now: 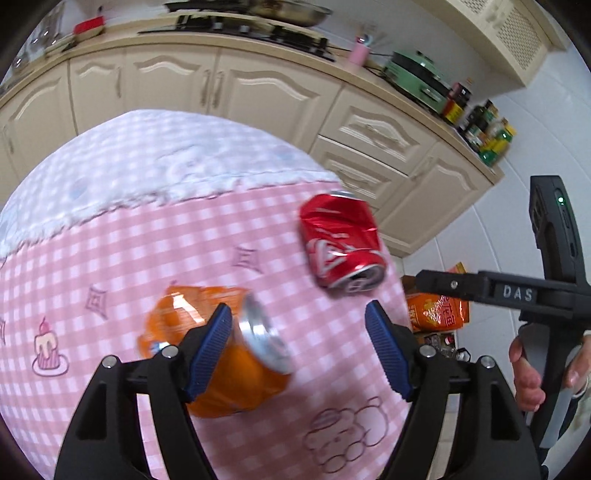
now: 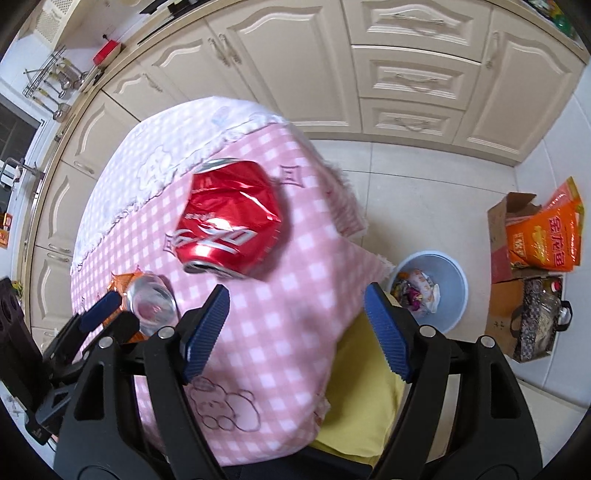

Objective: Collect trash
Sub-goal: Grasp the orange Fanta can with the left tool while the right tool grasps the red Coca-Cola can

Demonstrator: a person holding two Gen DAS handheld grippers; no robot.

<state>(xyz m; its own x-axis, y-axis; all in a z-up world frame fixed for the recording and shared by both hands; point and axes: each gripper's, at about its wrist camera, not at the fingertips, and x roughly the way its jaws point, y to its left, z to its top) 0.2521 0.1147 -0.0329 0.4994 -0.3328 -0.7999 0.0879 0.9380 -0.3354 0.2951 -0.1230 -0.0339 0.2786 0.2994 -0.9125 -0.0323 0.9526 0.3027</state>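
Orange can (image 1: 221,354) lies past the open left gripper (image 1: 299,347); red can (image 2: 229,225) beyond the open right gripper (image 2: 295,332), both empty, ready to grab.

Cream kitchen, white tiled floor, daylight

Cream cabinets (image 2: 295,66) with arched panel doors and metal handles run along the wall, with a stack of drawers (image 2: 413,77) among them. A beige countertop (image 1: 369,77) carries a black gas hob (image 1: 240,31), a steel pan (image 1: 288,13), a green electric cooker (image 1: 417,77), a pink utensil holder (image 1: 358,53) and a cluster of bottles (image 1: 484,129). A rail of hanging utensils (image 2: 51,81) sits on the white tiled wall. The floor (image 2: 424,184) is pale glossy tile. A pink gingham cloth (image 1: 110,258) with a white fringed band covers the surface.
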